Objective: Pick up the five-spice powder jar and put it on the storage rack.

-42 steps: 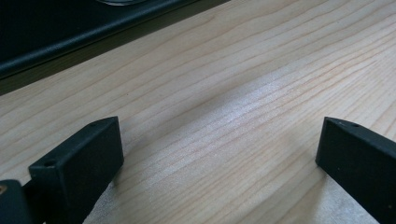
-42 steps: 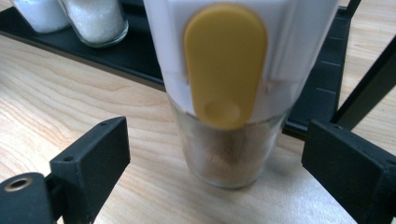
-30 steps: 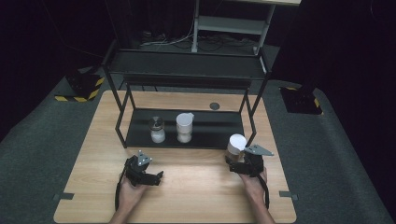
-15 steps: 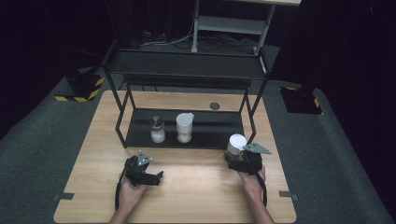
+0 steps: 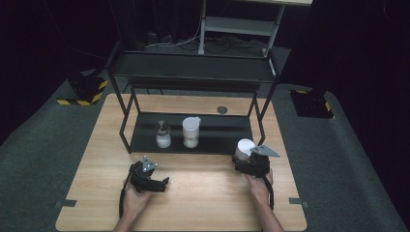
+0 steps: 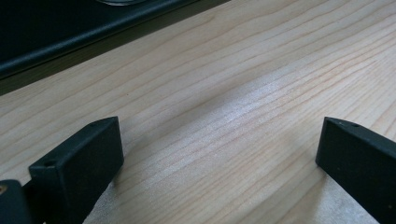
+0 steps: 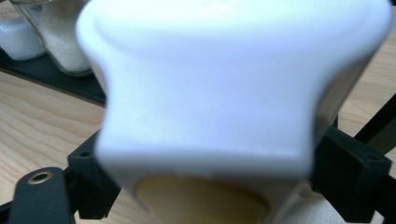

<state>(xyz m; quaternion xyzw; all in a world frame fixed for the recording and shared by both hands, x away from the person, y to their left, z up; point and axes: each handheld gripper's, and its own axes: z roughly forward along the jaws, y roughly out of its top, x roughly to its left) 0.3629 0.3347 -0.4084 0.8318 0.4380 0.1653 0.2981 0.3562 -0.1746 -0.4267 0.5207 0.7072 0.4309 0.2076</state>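
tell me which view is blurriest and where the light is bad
Right gripper view: the white container sits so close between the jaws that it is soft and overexposed. Left gripper view: sharp wood grain on the table, with a pale sheen. High view: the table is lit, while the floor and background around the black shelf rack sink into darkness.

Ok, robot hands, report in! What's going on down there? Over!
Left gripper open over bare table. Right gripper has just been closing, white container between its jaws. Black rack with two jars just ahead.
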